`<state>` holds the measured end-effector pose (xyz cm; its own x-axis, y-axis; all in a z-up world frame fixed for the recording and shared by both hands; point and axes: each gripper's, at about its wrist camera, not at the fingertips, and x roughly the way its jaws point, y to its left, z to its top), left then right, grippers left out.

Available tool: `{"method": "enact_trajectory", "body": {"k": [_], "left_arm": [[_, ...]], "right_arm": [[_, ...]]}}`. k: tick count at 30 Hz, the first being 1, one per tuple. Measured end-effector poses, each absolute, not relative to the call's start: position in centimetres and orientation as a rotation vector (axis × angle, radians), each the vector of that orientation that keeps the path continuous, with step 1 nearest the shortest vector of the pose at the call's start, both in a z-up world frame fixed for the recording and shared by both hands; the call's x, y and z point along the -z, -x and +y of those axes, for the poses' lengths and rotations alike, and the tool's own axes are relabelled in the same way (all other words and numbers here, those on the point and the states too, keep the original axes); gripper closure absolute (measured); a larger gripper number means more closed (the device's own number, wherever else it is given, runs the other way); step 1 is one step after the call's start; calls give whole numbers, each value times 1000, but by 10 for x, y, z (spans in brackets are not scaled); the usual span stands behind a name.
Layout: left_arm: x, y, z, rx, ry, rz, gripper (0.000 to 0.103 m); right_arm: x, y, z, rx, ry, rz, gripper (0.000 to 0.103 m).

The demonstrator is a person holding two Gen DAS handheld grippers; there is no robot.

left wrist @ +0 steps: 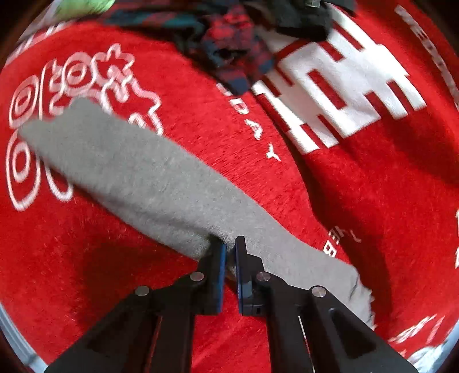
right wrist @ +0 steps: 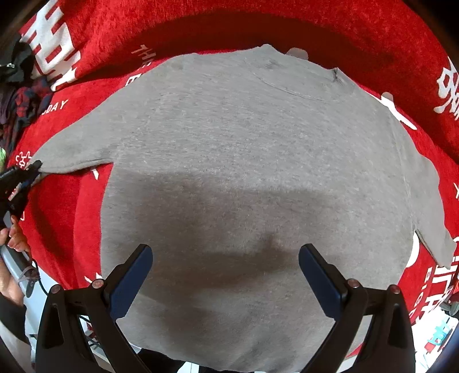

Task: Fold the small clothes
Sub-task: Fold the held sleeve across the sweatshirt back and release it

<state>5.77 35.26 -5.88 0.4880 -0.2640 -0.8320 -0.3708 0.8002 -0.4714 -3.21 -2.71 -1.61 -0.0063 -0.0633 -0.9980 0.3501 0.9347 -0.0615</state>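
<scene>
While the left gripper (left wrist: 228, 249) has its jaws clamped on the sleeve (left wrist: 137, 178) edge, near the cuff end, the right gripper (right wrist: 225, 255) hangs over the shirt (right wrist: 243, 172) body with jaws wide apart, nothing between them.

Shirt lies flat, spread on a red cloth (right wrist: 315, 25) with white print covering the worktop. Grey knit, looks soft, light and limp: it will drape and sag from any pinch, no stiffness to carry a fold, so edges need dragging flat. Fleecy surface, probably not slippery on the pile cloth. No fragility. Best holds, my guess: cuffs, hem corners, shoulder seams; a mid-panel pinch would only bunch it.

Right view: collar (right wrist: 289, 83) at the far side, hem at the near edge, so the body's long axis runs near to far. Left sleeve stretches out to the left, roughly across that axis, its tip at the left gripper. Right sleeve (right wrist: 430, 206) angles down to the right and near, lying loose.

Far left, a pile of plaid clothes (left wrist: 229, 48) sits well apart from the shirt.
</scene>
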Motion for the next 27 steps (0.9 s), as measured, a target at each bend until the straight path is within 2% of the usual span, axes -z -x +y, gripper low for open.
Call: {"method": "enact_trajectory", "body": {"k": [10,14,18,22,27], "left_arm": [[1,-67,288,173,484,1006,95],[-27,-66,240,331,376,982,95],[-52,-64,158,540,267,958,95],[-51,-48,71,723,186,993,95],[-18,-16,-23,854,66,1108,95]], "right_arm": [[3,58,-38,411,-320,1490,1],[-3,71,-44,448,-364,1466,1],[-14,86,-57,491,-422,1421,1],[-21,107,-80,544,-473,1387,1],[-17,132,-127,630,-566,1382,1]]}}
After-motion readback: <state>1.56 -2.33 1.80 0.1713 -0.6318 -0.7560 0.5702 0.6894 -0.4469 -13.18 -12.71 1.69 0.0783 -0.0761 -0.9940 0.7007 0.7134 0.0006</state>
